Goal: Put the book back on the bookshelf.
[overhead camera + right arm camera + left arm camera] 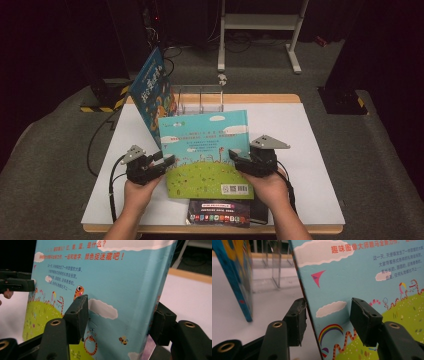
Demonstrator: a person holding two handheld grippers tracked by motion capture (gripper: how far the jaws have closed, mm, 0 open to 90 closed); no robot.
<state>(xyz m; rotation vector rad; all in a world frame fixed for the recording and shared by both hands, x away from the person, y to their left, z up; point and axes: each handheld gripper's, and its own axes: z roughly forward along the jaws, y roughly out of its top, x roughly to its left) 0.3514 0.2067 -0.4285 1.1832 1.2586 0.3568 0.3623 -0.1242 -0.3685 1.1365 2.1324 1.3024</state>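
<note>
A: Desk [300,150], white top. Picture book with sky-blue back cover [207,150] raised off the surface, tilted, barcode corner lowest, held between the two tools.

B: Left tool [167,162]?

A: At the book's left edge. In the left gripper view one pad [298,322] lies against the edge on the hidden side, the other pad [362,320] stands over the cover by the rainbow; whether it presses I cannot tell. Jaws partway together, book between them.

B: Right tool [235,156]?

A: On the right edge. In the right gripper view the book's spine side sits between the jaws, one pad [78,315] on the cover near the cloud, the other [162,322] behind. Looks clamped on the book.

B: What else is about?

A: A second blue book [155,95] standing tilted against a clear rack [200,97] at the far edge. A dark book [220,214] flat on the desk at the near edge, just below the raised one.
</note>
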